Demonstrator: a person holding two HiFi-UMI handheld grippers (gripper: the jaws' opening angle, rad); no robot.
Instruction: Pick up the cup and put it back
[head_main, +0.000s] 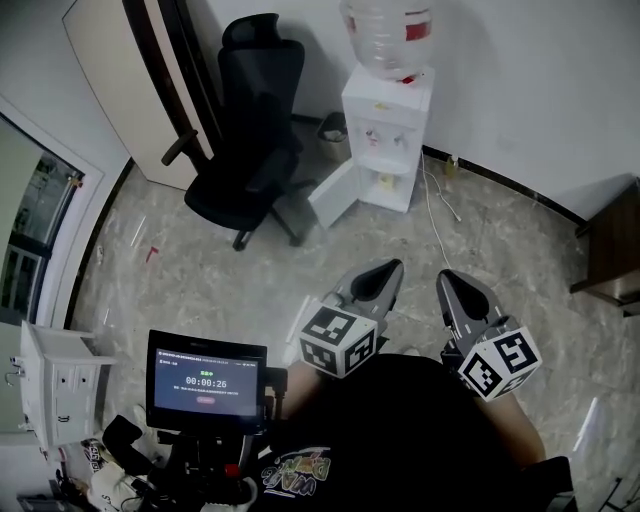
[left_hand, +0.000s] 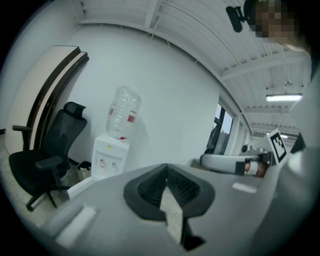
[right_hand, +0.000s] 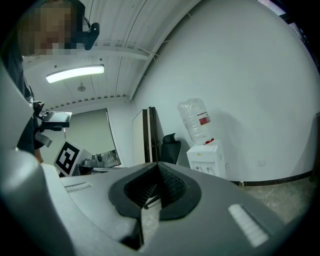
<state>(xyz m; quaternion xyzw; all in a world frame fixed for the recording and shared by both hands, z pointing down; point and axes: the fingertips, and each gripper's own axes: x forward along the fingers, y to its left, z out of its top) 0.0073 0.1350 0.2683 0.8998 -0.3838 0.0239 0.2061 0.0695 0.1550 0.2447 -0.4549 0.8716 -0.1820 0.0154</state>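
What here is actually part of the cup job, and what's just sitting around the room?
Job in hand: left gripper and right gripper, both shut and empty. No cup can be made out in any view.

Just lying about: water dispenser, office chair, small bin, screen, white drawer unit.

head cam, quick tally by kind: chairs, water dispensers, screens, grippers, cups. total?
Black office chair: 1
White water dispenser with a clear bottle on top: 1
Black screen showing a timer: 1
Grey two-jaw grippers: 2 (left gripper, right gripper)
Cups: 0 in view
Total: 5
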